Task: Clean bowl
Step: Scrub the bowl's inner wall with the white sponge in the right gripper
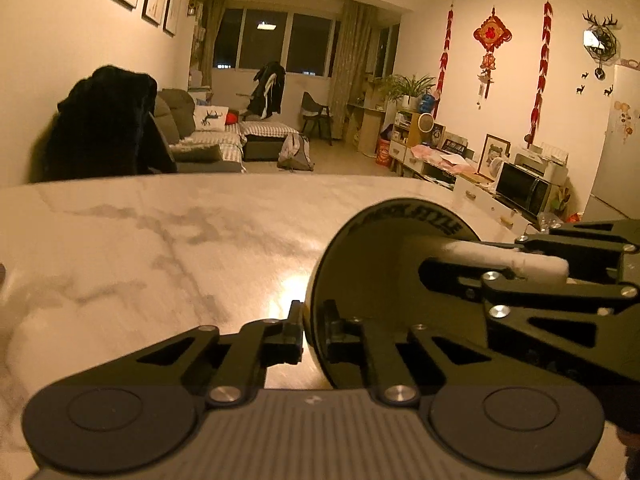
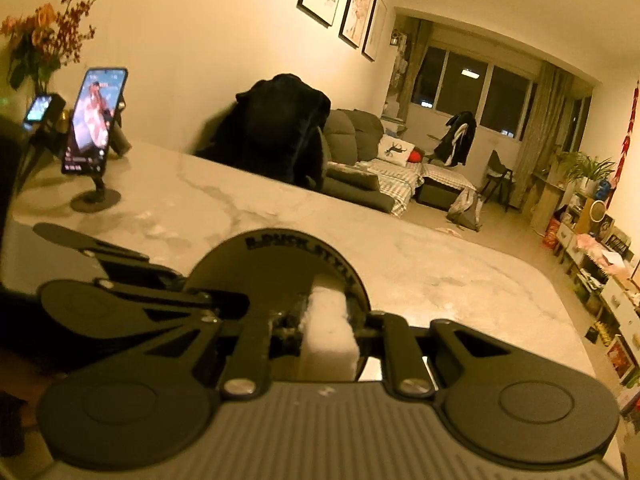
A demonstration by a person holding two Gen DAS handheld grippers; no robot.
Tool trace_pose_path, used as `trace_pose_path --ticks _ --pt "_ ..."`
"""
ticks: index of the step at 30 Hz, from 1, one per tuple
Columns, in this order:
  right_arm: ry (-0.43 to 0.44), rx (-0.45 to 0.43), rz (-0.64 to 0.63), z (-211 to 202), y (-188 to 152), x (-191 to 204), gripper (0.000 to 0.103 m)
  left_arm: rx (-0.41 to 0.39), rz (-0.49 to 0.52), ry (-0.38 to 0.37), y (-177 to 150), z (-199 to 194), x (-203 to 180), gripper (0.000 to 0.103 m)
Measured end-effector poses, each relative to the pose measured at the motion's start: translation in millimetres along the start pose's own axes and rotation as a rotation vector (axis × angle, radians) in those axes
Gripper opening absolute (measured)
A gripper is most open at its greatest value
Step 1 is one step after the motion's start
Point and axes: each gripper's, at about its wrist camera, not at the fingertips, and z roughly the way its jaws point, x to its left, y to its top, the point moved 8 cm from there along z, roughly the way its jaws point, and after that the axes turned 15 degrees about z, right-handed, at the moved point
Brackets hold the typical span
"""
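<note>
A black bowl (image 1: 372, 256) with lettering on its rim is tipped on its side above the marble table (image 1: 160, 248). My left gripper (image 1: 314, 334) is shut on the bowl's lower rim, one finger outside and one inside. From the right, my right gripper (image 1: 472, 258) reaches into the bowl, shut on a white sponge (image 1: 536, 264). In the right wrist view the sponge (image 2: 326, 304) sits between the right gripper (image 2: 328, 330) fingers, pressed against the bowl (image 2: 272, 264) interior. The left gripper (image 2: 184, 286) grips the bowl's edge from the left.
A phone on a stand (image 2: 94, 120) with a lit screen stands at the table's far left, a smaller device (image 2: 40, 108) and flowers (image 2: 44, 36) behind it. A chair draped with a dark coat (image 1: 108, 120) sits at the table's far edge. Living room beyond.
</note>
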Motion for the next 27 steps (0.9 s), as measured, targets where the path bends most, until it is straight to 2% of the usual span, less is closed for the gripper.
trace_pose_path --ticks 11,20,27 --pt "0.033 0.045 0.027 6.3 -17.5 7.4 0.018 -0.008 -0.008 -0.013 -3.3 1.7 1.5 0.008" --pt "0.002 0.005 -0.015 -0.1 -3.0 4.5 0.017 0.011 -0.007 -0.016 -5.8 4.0 6.2 0.009" --pt "0.009 0.014 -0.017 -0.8 -3.9 3.9 0.017 0.012 -0.016 -0.029 -3.4 5.5 7.2 0.009"
